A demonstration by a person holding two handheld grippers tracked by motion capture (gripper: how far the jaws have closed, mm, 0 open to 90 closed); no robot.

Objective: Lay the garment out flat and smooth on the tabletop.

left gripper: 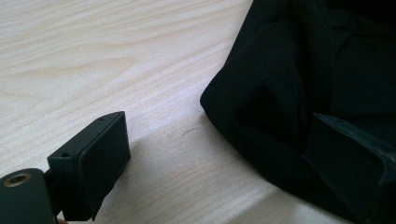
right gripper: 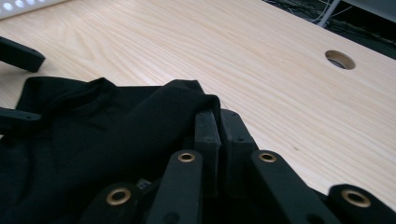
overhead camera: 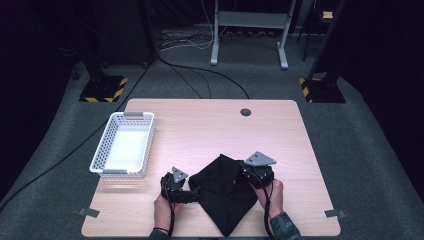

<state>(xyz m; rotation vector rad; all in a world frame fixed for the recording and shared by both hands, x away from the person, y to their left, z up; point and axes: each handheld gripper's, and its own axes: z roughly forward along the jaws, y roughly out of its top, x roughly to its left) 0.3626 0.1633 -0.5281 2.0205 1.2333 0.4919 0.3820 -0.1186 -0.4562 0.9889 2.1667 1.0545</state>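
Note:
A black cloth (overhead camera: 225, 192) lies crumpled on the wooden table (overhead camera: 210, 125) near its front edge. My right gripper (overhead camera: 246, 170) is at the cloth's right upper corner. In the right gripper view its jaws are shut on a raised fold of the black cloth (right gripper: 140, 121), pinched at the right gripper (right gripper: 219, 135). My left gripper (overhead camera: 194, 192) rests at the cloth's left side. In the left gripper view the left gripper (left gripper: 224, 154) stands open, one jaw on bare wood and the other against the black cloth (left gripper: 289, 93), whose rounded edge reaches in between them.
A white perforated basket (overhead camera: 101, 150) stands empty at the table's left edge. A round cable hole (overhead camera: 245, 112) sits at the far middle of the table. Bare wood stretches behind the cloth. Stands and cables cover the floor beyond the table.

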